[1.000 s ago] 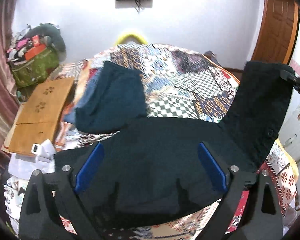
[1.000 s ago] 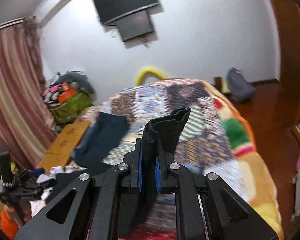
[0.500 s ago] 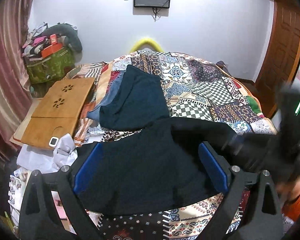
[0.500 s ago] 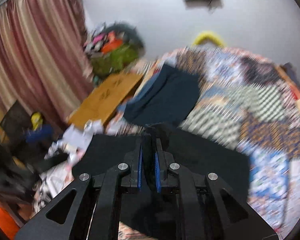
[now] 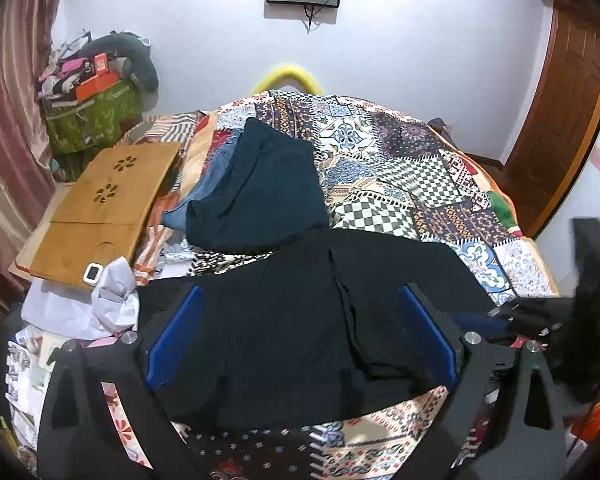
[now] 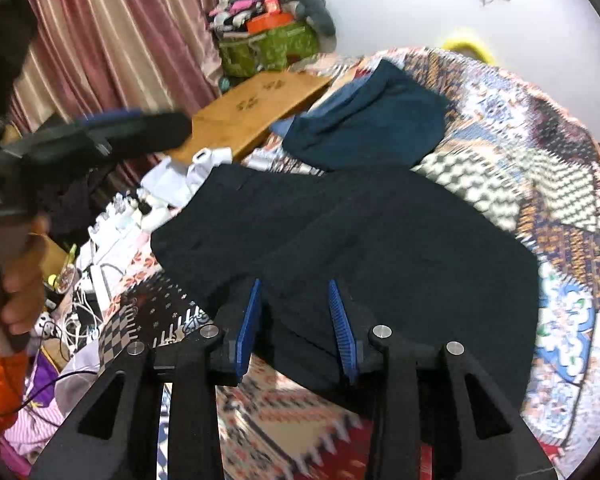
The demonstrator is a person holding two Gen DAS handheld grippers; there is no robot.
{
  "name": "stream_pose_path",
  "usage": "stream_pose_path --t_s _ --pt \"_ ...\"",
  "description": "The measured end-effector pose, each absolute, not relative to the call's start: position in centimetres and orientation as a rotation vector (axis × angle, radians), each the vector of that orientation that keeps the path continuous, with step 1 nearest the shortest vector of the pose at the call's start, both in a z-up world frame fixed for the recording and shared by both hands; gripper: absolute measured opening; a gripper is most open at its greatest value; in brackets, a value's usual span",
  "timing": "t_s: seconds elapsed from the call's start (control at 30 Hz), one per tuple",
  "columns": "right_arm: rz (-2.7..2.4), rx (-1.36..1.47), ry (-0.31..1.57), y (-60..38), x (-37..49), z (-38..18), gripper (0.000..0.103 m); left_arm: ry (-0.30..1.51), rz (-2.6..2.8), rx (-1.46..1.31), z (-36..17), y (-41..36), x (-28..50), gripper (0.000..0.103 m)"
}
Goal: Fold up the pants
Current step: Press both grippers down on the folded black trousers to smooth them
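Black pants [image 5: 300,320] lie folded over on the patterned quilt [image 5: 400,168] near the bed's front edge; they also show in the right wrist view [image 6: 380,240]. My left gripper [image 5: 300,336] is open and empty, hovering above the pants. My right gripper [image 6: 296,320] is open and empty just above the pants' near edge. The right gripper's body shows at the right edge of the left wrist view [image 5: 588,280], and the left gripper shows at the left of the right wrist view [image 6: 112,132].
A folded dark teal garment [image 5: 260,192] lies on the quilt beyond the pants. A wooden lap table [image 5: 104,208] sits at the bed's left side. Clutter and cables [image 6: 92,264] lie left of the bed. A door [image 5: 560,120] stands at right.
My right gripper swung the held pant leg leftward and down onto the rest of the pants, then opened and let go. The left gripper stayed open above the pants.
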State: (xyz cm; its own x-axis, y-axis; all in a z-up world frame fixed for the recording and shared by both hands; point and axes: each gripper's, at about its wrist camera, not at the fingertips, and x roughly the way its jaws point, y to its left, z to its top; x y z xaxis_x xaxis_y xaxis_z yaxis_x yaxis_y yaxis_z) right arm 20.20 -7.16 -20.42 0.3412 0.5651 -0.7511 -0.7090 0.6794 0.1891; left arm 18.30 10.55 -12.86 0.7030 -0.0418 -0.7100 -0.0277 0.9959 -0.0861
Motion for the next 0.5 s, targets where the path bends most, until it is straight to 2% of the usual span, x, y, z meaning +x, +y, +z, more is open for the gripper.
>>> stream_pose_path --t_s 0.13,0.27,0.5 --pt "0.766 -0.143 0.805 -10.3 21.3 -17.3 0.039 0.799 -0.025 -0.084 -12.8 9.6 19.9 0.098" --pt "0.709 -0.106 0.748 -12.7 23.3 -15.5 0.04 0.815 -0.065 -0.057 -13.1 7.9 22.2 0.098" --pt "0.656 -0.102 0.781 -14.0 27.6 -17.1 0.041 0.91 -0.119 0.001 -16.0 4.3 27.2 0.098"
